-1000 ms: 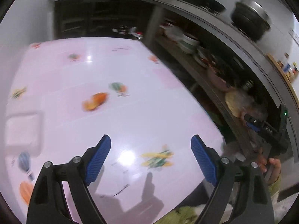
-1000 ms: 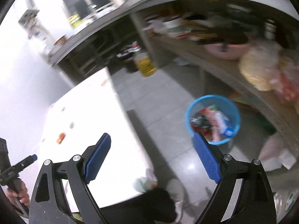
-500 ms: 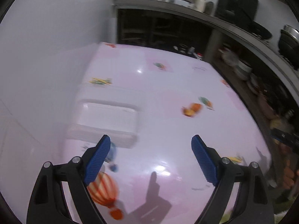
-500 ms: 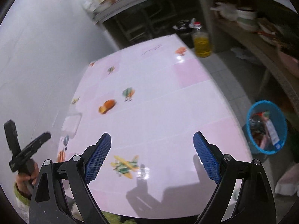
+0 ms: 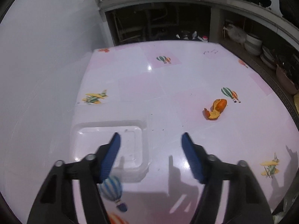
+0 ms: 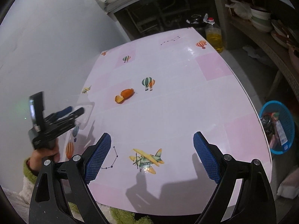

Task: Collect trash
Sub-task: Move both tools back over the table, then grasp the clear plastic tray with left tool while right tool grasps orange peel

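Observation:
A clear plastic food container point(image 5: 108, 145) lies on the pink table near the wall; it also shows in the right wrist view point(image 6: 86, 110). My left gripper point(image 5: 150, 140) is open just above its right edge, one finger over it; it shows from outside in the right wrist view point(image 6: 73, 112). An orange peel point(image 5: 215, 108) lies mid-table, also in the right wrist view point(image 6: 124, 95). My right gripper point(image 6: 152, 145) is open and empty above the table's near edge. A blue trash basket point(image 6: 278, 127) with trash stands on the floor right of the table.
The pink table point(image 6: 186, 102) has balloon and plane prints. A white wall runs along its left side. A bottle of yellow oil point(image 6: 214, 35) stands on the floor at the far corner. Shelves with bowls point(image 6: 259, 18) line the right side.
Both views swung from the shelves and floor onto the table. My left gripper moved down to the clear container and narrowed a little. My right gripper came over the table's near edge.

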`<action>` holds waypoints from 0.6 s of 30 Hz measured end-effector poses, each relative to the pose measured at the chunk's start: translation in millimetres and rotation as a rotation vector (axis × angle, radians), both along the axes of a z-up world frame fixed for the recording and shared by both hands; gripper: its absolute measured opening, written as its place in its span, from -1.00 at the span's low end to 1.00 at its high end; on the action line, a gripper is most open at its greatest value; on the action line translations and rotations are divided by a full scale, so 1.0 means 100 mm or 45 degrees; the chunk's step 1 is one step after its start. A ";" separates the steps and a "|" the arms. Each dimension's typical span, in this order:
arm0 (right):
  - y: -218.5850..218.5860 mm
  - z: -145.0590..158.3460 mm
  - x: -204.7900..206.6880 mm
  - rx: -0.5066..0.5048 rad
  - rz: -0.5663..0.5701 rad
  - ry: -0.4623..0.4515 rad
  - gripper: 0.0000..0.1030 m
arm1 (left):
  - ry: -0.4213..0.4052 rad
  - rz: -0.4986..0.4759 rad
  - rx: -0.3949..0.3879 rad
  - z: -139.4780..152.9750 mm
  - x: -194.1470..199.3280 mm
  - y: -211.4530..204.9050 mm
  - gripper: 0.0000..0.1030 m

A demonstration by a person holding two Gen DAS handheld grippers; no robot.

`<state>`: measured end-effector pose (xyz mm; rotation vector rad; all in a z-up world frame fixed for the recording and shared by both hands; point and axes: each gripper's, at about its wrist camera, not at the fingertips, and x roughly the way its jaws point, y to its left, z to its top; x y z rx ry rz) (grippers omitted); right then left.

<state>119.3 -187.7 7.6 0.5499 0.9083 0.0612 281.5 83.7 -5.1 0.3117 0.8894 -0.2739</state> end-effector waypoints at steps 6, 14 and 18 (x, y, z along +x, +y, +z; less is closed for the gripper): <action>0.00 0.05 0.01 -0.010 0.001 -0.016 0.67 | 0.088 -0.012 -0.061 -0.12 0.04 0.01 -0.84; 0.09 0.03 0.10 0.010 0.048 -0.007 0.67 | 0.300 -0.278 -0.242 -0.06 -0.50 -0.04 -0.80; 0.11 -0.01 0.16 0.042 0.067 0.006 0.67 | 0.378 -0.263 -0.396 0.10 -0.74 0.18 0.10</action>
